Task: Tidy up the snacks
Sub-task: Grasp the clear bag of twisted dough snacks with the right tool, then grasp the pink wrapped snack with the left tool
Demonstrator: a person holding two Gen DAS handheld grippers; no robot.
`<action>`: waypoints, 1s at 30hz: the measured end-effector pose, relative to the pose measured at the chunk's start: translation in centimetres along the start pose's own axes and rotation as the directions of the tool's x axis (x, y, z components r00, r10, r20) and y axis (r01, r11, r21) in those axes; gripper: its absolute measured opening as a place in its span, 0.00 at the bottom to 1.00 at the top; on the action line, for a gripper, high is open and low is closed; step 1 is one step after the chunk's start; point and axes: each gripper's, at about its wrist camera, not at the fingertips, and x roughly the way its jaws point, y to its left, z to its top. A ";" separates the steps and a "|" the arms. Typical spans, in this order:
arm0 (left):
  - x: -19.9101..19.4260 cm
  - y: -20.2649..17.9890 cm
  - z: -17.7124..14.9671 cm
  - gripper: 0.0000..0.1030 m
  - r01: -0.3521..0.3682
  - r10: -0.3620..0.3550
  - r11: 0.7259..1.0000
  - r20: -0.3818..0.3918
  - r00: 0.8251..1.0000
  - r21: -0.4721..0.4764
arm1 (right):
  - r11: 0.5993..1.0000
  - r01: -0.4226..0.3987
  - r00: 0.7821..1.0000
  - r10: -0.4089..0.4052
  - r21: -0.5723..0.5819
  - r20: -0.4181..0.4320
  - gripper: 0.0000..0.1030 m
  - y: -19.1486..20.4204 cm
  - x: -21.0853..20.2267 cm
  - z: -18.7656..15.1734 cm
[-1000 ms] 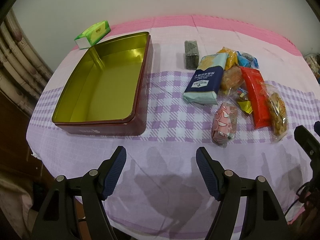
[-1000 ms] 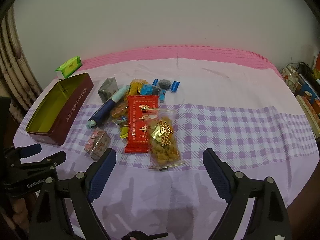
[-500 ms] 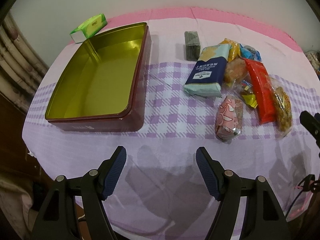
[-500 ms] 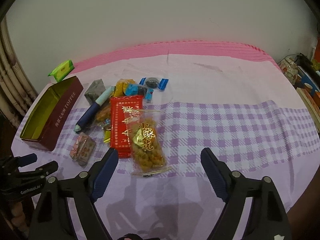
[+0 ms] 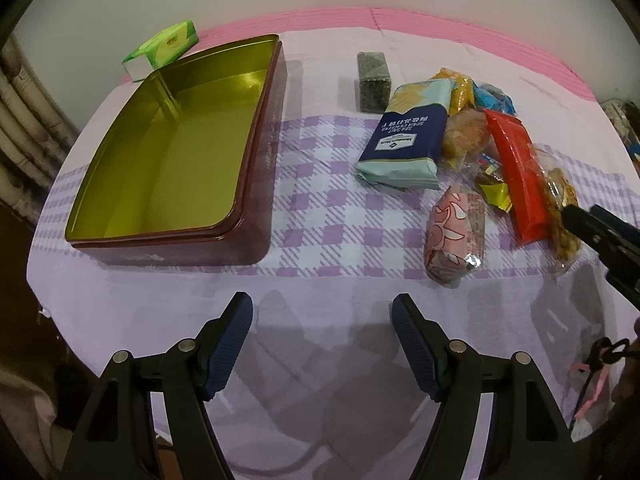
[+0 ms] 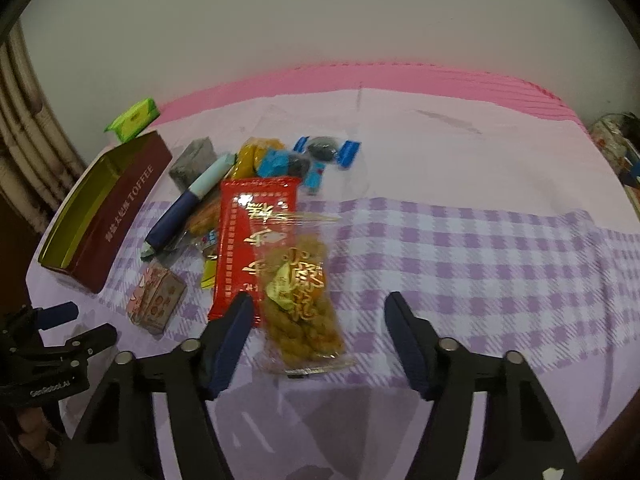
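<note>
An open maroon toffee tin [image 5: 256, 184] with a bare gold inside stands on the left of the checked cloth. Right of it lie the snacks: a dark green pack [image 5: 373, 76], a blue cracker pack [image 5: 404, 136], a pink pack [image 5: 454, 240], a red pack [image 6: 248, 240] and a clear bag of fried twists [image 6: 302, 304]. My right gripper [image 6: 318, 344] hangs low over the near end of that bag. Its jaws are closing, the bag lies between them, and the pads are not pressing on it. My left gripper [image 5: 322, 344] is open over bare cloth in front of the tin.
A green tissue pack [image 5: 164, 46] lies behind the tin near the wall. Blue-wrapped sweets [image 6: 320, 156] sit at the back of the snack pile. The table's right half [image 6: 480, 248] is bare checked cloth. Clutter stands beyond the right edge [image 6: 620, 148].
My right gripper has come down and forward onto the bag of fried twists, and its jaws have narrowed. The left gripper has stayed almost in place, still open.
</note>
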 end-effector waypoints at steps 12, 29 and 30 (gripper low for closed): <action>0.7 0.0 0.2 0.71 0.016 -0.016 1.000 0.001 1.000 0.010 | 0.999 -0.037 0.998 0.038 0.028 -0.041 0.38 -0.4 2.3 0.7; -1.5 -3.6 1.6 0.71 0.132 -0.140 0.980 0.046 0.989 0.146 | 0.993 0.107 0.994 -0.105 0.054 -0.042 0.37 -3.2 2.8 1.0; -1.5 -3.9 1.7 0.71 0.142 -0.150 0.978 0.045 0.988 0.155 | 0.993 0.111 0.993 -0.109 0.050 -0.041 0.37 -3.2 2.9 1.0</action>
